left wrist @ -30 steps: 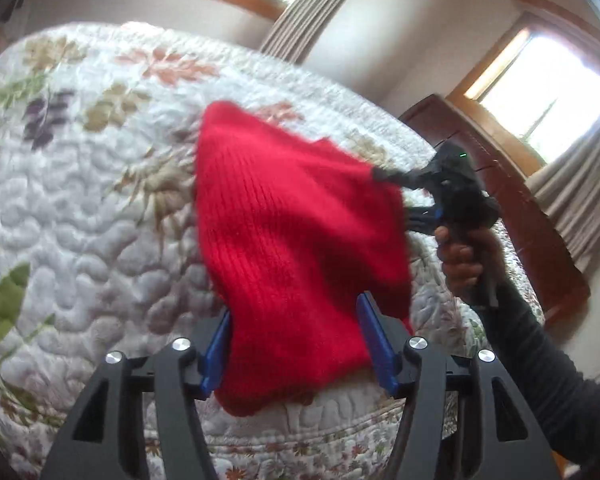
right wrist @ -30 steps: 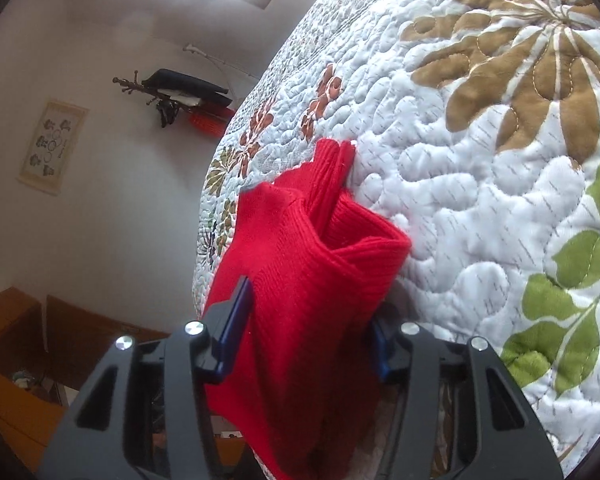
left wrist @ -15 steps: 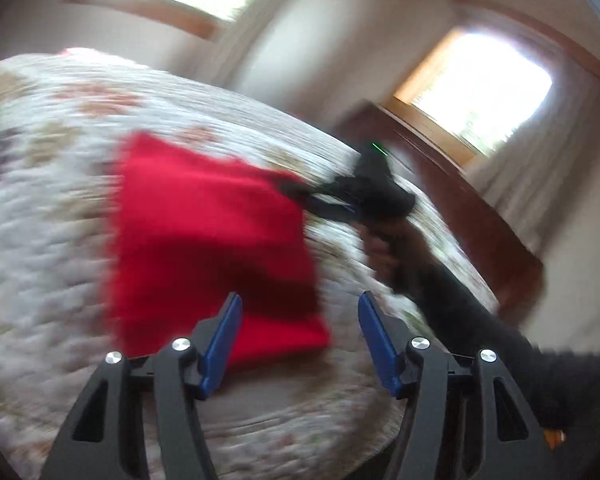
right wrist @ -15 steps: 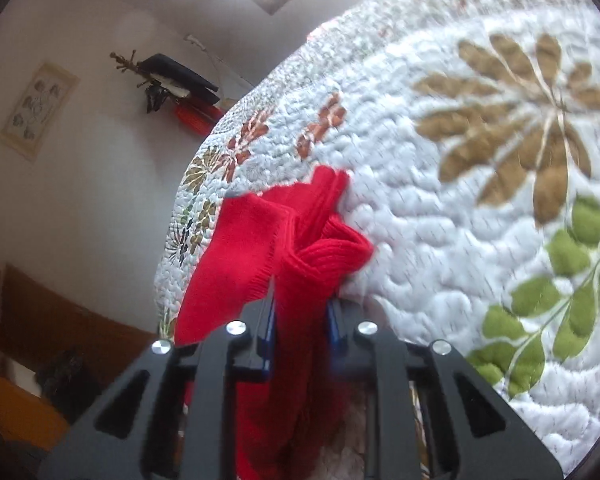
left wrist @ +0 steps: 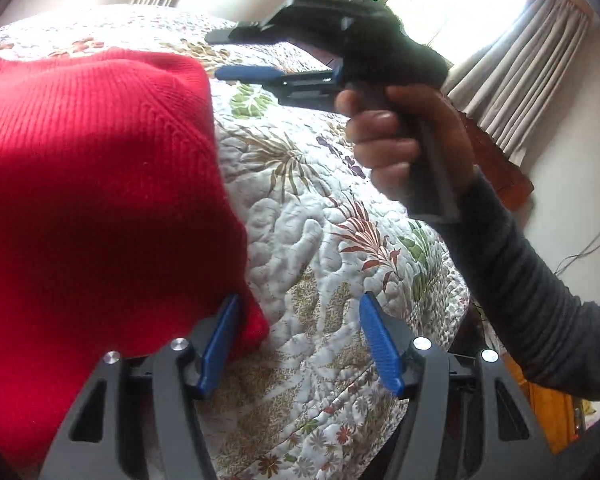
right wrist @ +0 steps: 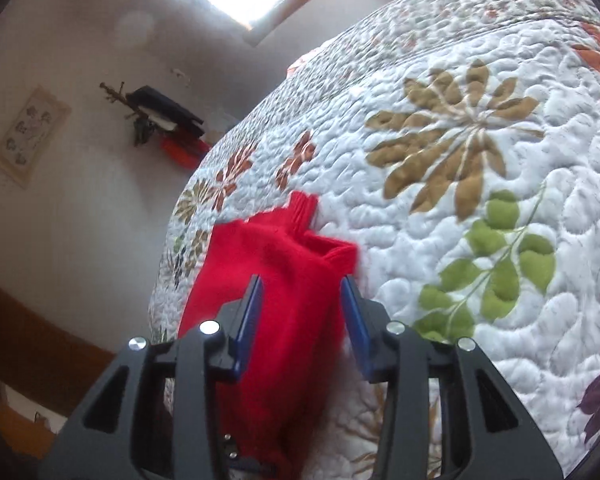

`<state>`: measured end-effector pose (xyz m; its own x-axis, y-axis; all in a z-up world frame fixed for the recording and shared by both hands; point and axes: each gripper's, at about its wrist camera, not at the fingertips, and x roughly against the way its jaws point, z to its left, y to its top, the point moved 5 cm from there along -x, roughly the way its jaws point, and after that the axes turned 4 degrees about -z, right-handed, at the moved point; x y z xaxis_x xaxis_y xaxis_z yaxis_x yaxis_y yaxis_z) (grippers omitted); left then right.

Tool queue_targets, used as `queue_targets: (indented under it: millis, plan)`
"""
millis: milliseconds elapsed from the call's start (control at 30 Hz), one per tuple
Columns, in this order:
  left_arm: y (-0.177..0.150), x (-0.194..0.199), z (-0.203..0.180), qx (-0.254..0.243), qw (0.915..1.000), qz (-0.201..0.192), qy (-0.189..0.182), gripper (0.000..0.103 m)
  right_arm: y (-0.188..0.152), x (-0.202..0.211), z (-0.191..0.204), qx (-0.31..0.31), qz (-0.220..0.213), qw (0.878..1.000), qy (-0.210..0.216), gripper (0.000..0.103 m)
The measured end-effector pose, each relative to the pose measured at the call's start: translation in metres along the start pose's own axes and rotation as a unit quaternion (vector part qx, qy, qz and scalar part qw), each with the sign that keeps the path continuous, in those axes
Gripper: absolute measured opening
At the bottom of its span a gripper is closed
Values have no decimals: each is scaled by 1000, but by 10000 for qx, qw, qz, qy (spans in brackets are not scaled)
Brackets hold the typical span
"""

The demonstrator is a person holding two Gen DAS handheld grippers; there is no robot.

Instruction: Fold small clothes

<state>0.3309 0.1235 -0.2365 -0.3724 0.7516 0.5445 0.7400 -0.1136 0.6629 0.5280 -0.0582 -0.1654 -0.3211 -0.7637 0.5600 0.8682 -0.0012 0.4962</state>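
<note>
Red knitted garment lies on the quilted bed, soft, light and floppy, probably best taken at a thick ribbed edge, while the left gripper and right gripper both stand wide, holding nothing.

My left wrist view looks close across the bed toward my right gripper. My right wrist view faces down the quilt; both share the red knit.
</note>
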Motion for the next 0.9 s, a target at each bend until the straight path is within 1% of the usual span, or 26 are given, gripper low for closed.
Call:
queue_targets:
  millis: [33,67,133,167,233,267,300,367,400,433,467,500,533,567,600,633,667,700,733,767,800,833,867,900]
  plan:
    - [1,-3,-2,-15,10000,-4,21,63,-2,-8,0,6,140,9998,-124,40]
    - [2,-5,-4,-14,10000,-12,30,64,-5,-14,1,53,229,9995,-209,36]
    - [2,-7,-5,-21,10000,-32,60,64,-9,-25,5,184,364,9988,-266,20]
    - [2,-8,-6,-39,10000,-34,77,64,-10,-27,10,302,344,9986,-266,8]
    - [2,-7,-6,-97,9999,-32,117,64,-6,-24,15,378,102,9989,-246,6]
    - [2,-14,-8,-127,9998,-19,139,63,-4,-20,12,327,-30,9990,-292,5]
    - [2,-14,-8,-142,9998,-16,147,63,-1,-19,6,221,-104,9992,-325,5]
    - [4,-16,-7,-96,9999,-23,115,64,-1,-28,-10,12,55,9994,-328,5]
    - [3,-17,-7,-61,9999,-30,98,64,-5,-35,-12,82,135,9989,-435,6]
    - [4,-16,-8,-35,10000,-35,79,64,-7,-36,-12,168,117,9986,-483,7]
    - [4,-14,-9,-33,9999,-41,100,64,-9,-35,-8,263,58,9985,-466,13]
    - [5,-10,-13,-42,9999,-48,144,64,-9,-29,-4,262,-1,9989,-388,26]
    - [6,-4,-16,-36,9999,-51,118,66,-10,-23,0,191,-53,9993,-319,36]
    - [8,7,-21,-3,9999,-119,32,68,-11,-12,3,156,-211,9991,-344,47]
    - [11,23,-24,18,9996,-271,-76,70,-12,0,8,230,-383,9980,-439,47]
    - [14,39,-25,44,9989,-457,-116,76,-16,12,18,408,-534,9965,-501,47]
    - [18,55,-22,101,9978,-650,-65,80,-23,23,32,560,-582,9960,-382,47]
    - [22,69,-17,178,9965,-820,-6,81,-30,26,43,620,-536,9964,-194,46]
    - [28,85,-9,314,9943,-1023,27,82,-44,25,55,696,-363,9969,57,45]
    - [33,98,3,473,9919,-1179,35,84,-58,18,64,790,-158,9966,163,43]
    - [37,107,17,647,9896,-1285,93,84,-69,11,66,859,-3,9962,147,41]
    - [41,113,36,928,9863,-1356,163,84,-83,-4,66,869,192,9960,66,40]
    - [42,114,56,1234,9831,-1346,79,85,-91,-16,59,780,335,9964,-28,39]
    - [40,108,78,1614,9794,-1211,-5,85,-98,-25,48,676,398,9968,-157,32]
